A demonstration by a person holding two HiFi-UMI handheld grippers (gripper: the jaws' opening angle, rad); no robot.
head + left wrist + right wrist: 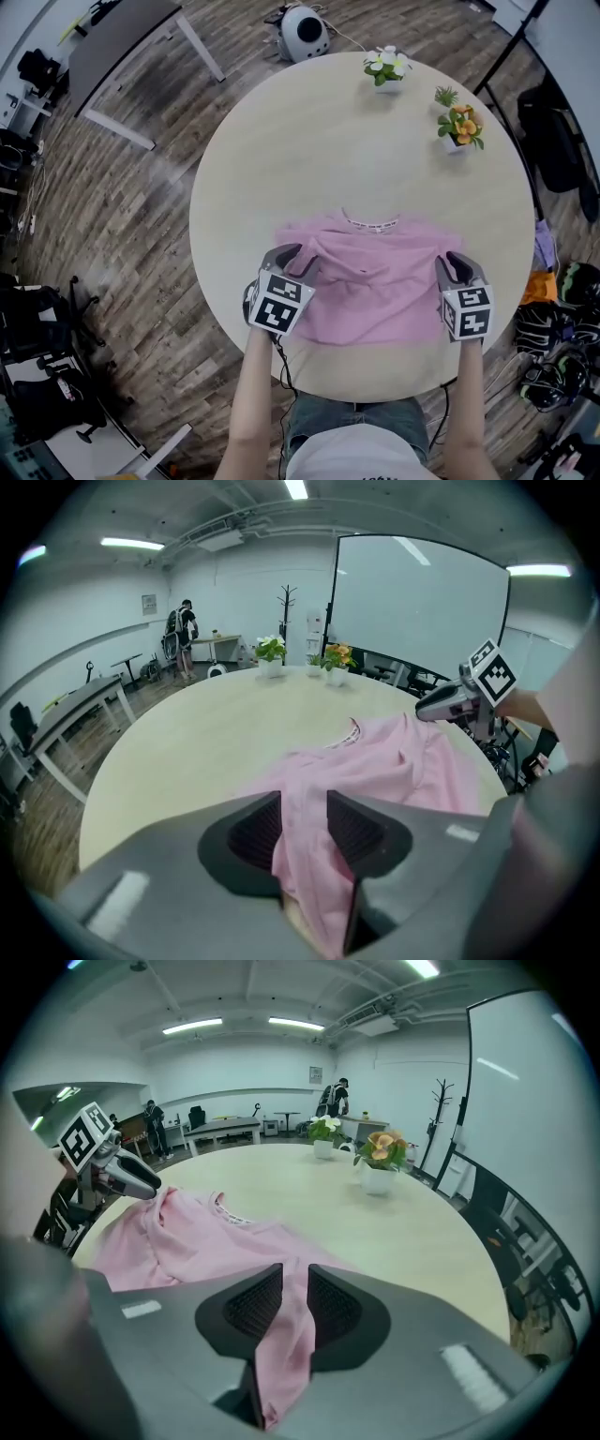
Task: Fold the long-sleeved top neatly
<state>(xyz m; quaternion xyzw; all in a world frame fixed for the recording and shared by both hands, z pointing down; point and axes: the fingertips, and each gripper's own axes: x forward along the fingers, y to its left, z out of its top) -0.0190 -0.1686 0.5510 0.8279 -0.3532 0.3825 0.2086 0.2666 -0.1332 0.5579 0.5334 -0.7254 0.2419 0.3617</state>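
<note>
Pinching the pink long-sleeved top point(375, 286) at the round table's point(356, 150) near edge, left gripper point(296, 258) and right gripper point(457, 266) each clamped a fold of cloth. The cloth looked light and limp, probably best held by its side edges.

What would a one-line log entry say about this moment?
scene: pink top on round table | left gripper: shut on its left side | right gripper: shut on its right side | collar: far edge
</note>
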